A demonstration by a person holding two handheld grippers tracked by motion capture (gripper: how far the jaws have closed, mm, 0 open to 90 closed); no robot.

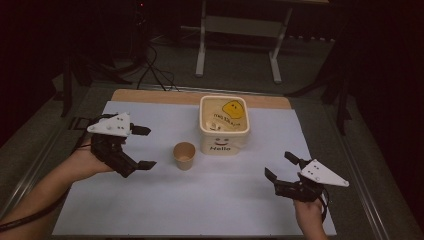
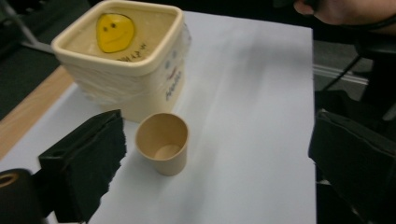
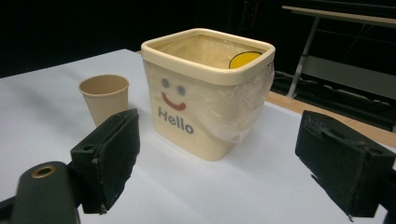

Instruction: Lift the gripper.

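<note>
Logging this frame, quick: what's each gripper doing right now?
Left gripper: open, holding nothing, beside the paper cup.
Right gripper: open, holding nothing.

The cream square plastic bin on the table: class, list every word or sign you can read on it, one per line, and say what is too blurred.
"Hello", under a printed smiley face, on the front wall of the cream square plastic bin.
Dark writing beside the yellow smiley sticker inside the bin: too blurred to read.
The brown paper cup: no text visible.
</note>
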